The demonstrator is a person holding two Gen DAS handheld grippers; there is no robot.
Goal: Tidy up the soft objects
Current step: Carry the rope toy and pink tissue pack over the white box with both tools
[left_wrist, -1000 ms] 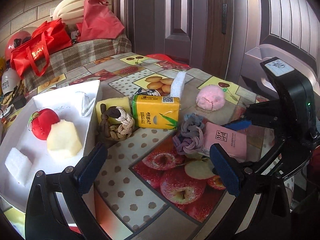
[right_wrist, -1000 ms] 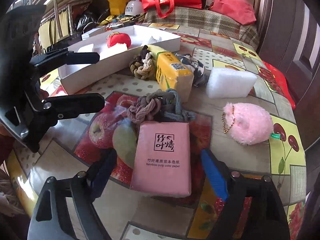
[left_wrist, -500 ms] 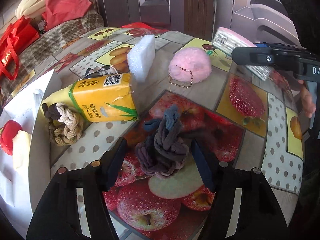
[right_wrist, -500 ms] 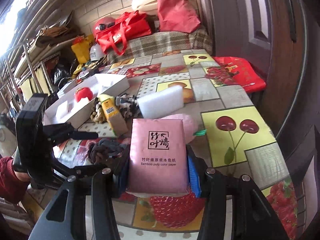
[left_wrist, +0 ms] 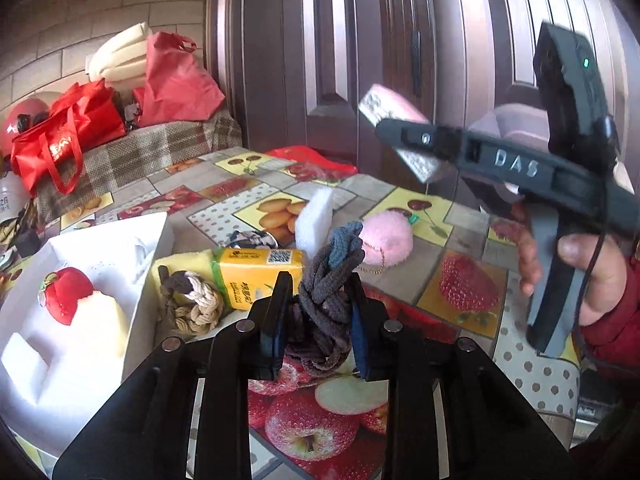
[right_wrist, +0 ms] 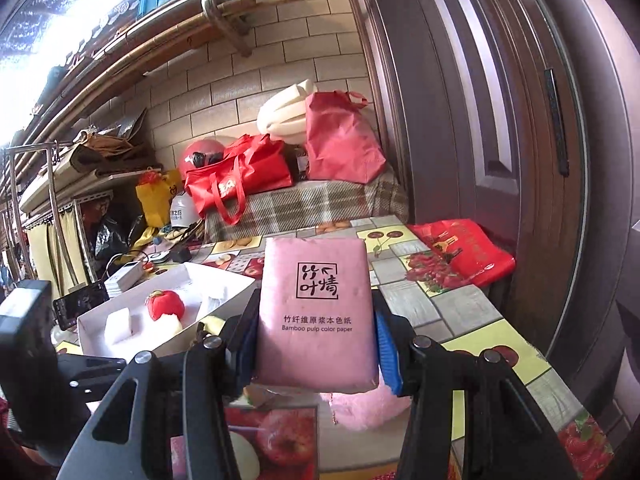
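Left gripper clamped on grey-brown knotted rope bundle above table; right gripper pinching pink tissue pack, raised. Risked soft items slipping before far-left white box.

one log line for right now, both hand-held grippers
left hand-held gripper: shut on grey knotted rope | right hand-held gripper: shut on pink tissue pack, lifted | white box: not yet reached

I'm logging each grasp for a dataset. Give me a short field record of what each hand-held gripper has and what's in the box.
left hand-held gripper: just closed on grey knotted rope
right hand-held gripper: shut on pink tissue pack, lifted off table
white box: red plush fruit, white foam block
still on table: yellow tissue pack, pink pompom
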